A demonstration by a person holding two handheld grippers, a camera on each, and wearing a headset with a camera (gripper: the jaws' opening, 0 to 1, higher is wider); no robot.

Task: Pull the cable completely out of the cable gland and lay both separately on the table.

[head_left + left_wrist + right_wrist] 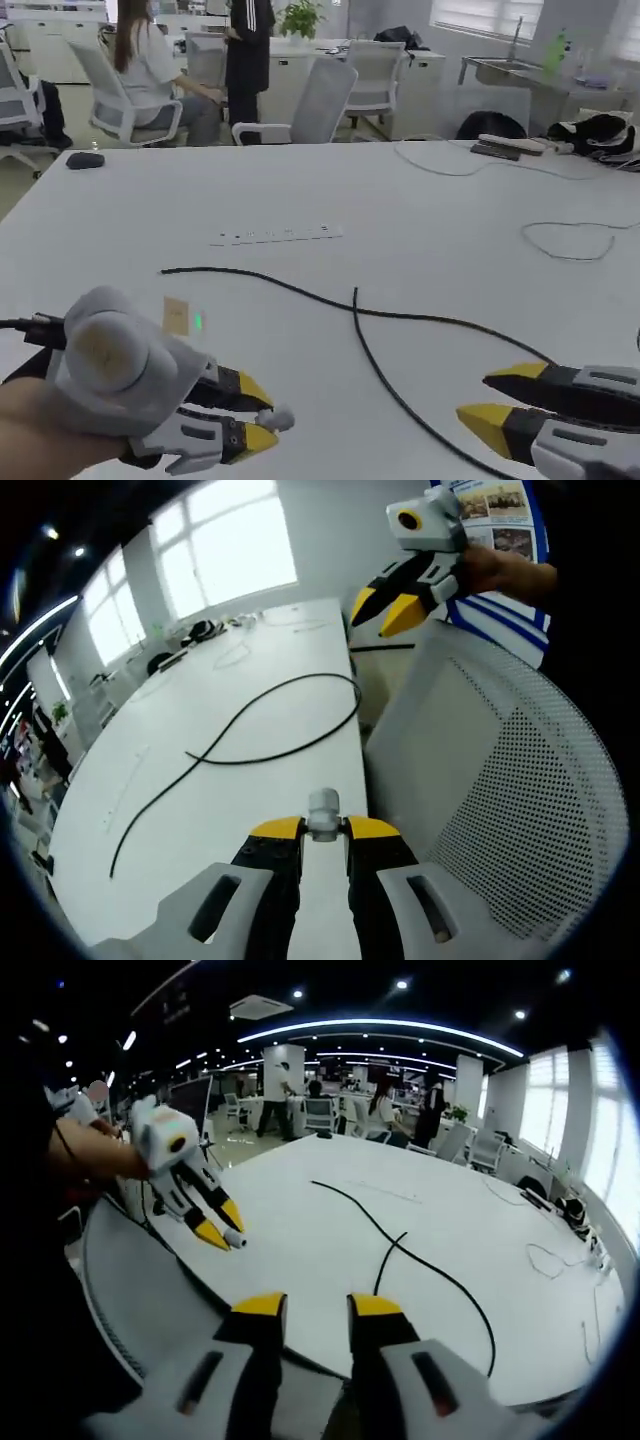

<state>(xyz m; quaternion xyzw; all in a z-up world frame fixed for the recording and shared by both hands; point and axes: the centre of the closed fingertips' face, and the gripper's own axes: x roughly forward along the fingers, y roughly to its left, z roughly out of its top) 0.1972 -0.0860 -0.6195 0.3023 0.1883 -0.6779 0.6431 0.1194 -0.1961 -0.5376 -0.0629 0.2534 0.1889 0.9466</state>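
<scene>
The cable (400,316) lies free on the table (450,215). The left gripper (323,830) pinches the gland (323,813) near the edge; released there, it may roll off. The right gripper (312,1305) is empty, half open.

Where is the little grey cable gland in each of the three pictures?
Head view: the cable gland is bottom left, at the left gripper tips.
Left gripper view: the cable gland is bottom centre, between the jaws.
Right gripper view: the cable gland is left of centre.
Shared landmark: the black cable on the white table.
</scene>
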